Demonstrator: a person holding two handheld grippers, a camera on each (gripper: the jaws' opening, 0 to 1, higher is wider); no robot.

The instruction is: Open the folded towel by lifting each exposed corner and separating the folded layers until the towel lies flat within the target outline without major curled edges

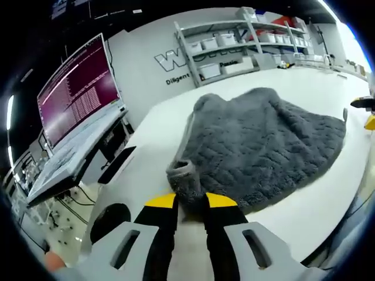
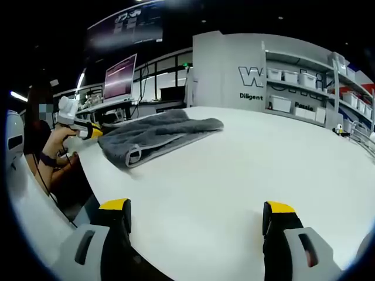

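The fluffy grey towel [image 1: 263, 146] lies bunched on the white bench [image 2: 234, 175], its 6 o'clock corner pinched by the left tongs [image 1: 190, 202], while the right tongs [image 2: 196, 213] stand spread, well apart from it.

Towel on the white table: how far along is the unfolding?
Early on. The gray towel lies partly doubled over on the white table, its layers not yet separated. In hand: the left gripper is shut on a near corner of the towel. The right gripper is open over bare table, apart from the towel. Left: spreading it flat. I see no target outline.
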